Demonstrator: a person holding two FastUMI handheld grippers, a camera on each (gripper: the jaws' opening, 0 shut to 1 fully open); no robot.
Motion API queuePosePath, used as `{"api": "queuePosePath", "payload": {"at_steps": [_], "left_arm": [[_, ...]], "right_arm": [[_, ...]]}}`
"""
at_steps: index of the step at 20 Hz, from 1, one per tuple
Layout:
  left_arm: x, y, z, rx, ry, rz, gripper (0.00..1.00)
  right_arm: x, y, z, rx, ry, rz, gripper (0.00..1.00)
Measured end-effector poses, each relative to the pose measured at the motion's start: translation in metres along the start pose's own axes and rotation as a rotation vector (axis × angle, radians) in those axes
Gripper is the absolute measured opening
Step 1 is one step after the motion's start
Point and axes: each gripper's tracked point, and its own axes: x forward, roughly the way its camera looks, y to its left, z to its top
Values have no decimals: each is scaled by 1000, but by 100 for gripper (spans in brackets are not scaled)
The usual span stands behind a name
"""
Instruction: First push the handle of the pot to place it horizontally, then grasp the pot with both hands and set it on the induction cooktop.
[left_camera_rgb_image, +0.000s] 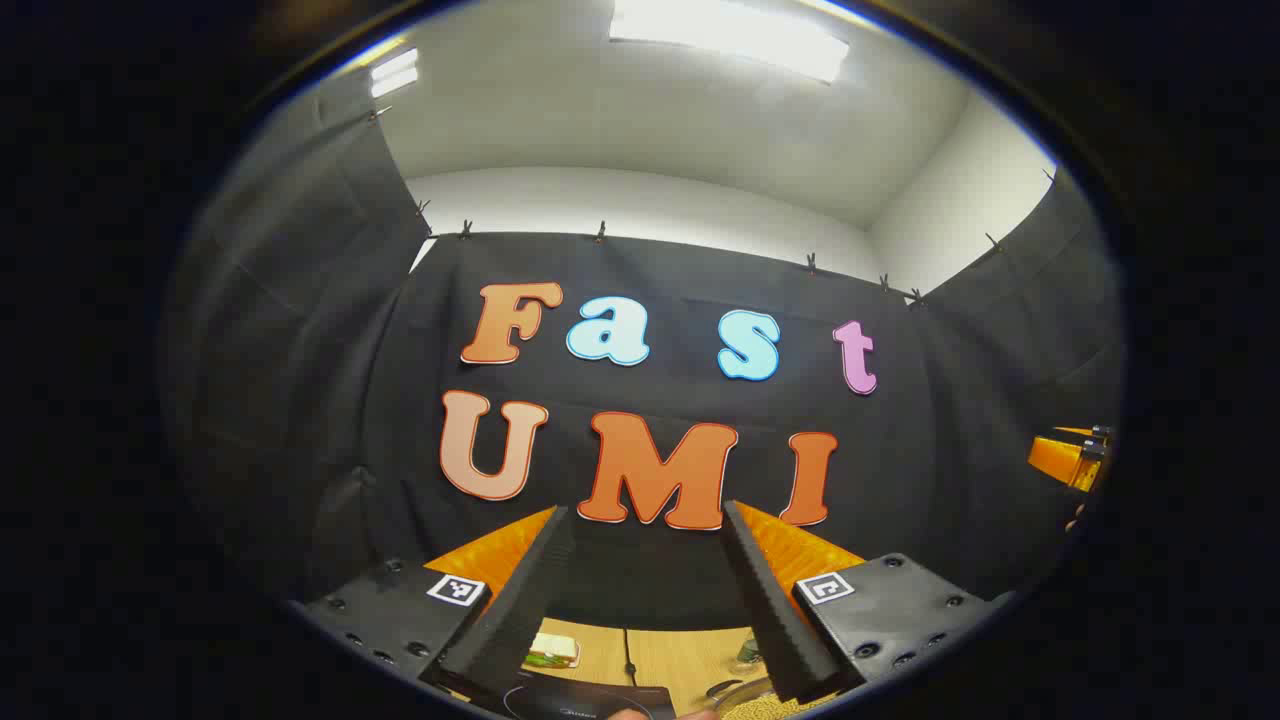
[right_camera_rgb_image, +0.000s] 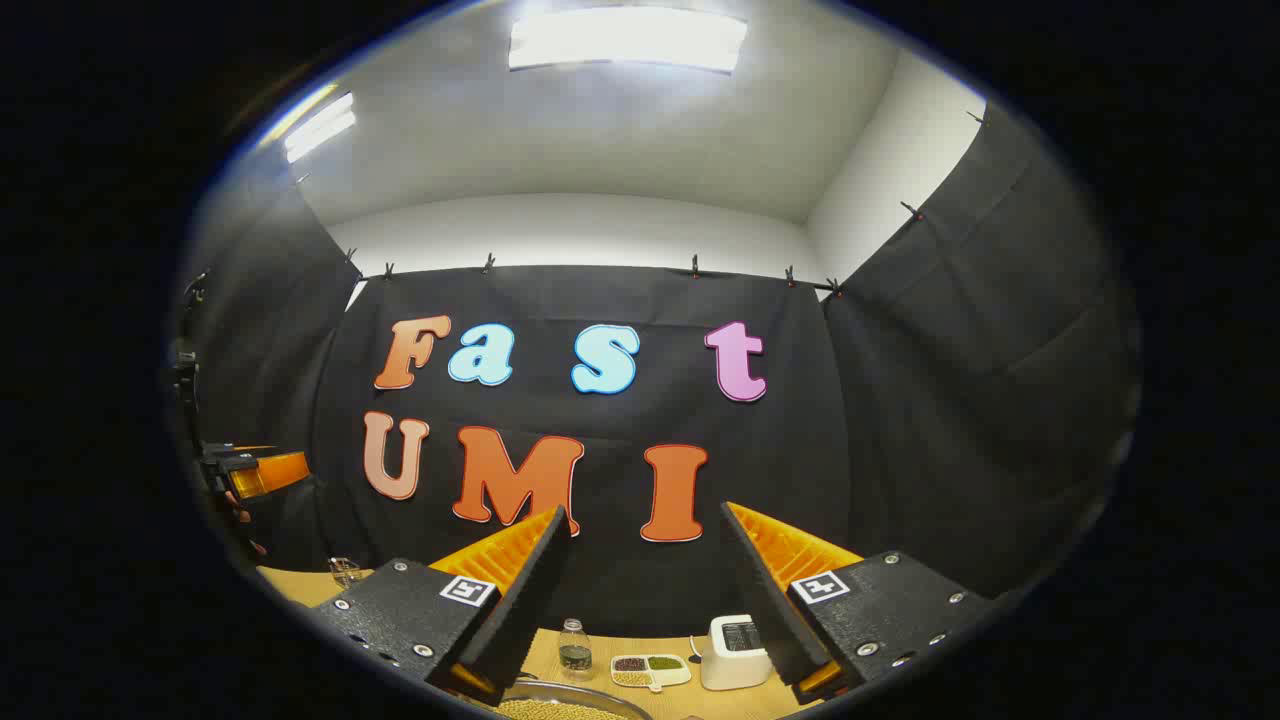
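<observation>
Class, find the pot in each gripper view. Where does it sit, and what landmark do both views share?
Left gripper view: the pot peeks in at the bottom edge, beside the right-hand finger.
Right gripper view: the pot sits at the bottom edge, between the fingers.
Shared landmark: the ceiling light at the top.

Induction cooktop (left_camera_rgb_image: 590, 700) cut off below left gripper's fingers, pot rim (right_camera_rgb_image: 575, 695) clipped beneath right gripper's fingers, tray contents (right_camera_rgb_image: 650, 665) too small to tell

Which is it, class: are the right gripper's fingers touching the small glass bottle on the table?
Apart. In the right gripper view, the right gripper is open, and the bottle stands farther off on the table, between the fingers.
</observation>
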Motion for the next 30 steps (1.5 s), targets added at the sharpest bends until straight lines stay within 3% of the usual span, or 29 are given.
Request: {"api": "queuePosePath", "payload": {"at_steps": [11,18,30], "left_arm": [[-11,8,5,39,-48,19,98],[-6,21,2,35,-59,68,97],[0,23,-15,11,-34,78,97]], "right_arm": [[1,8,-5,4,9,5,92],[1,11,-12,-11,13,-1,92],[1,-4,-65,15,115,-28,92]]}}
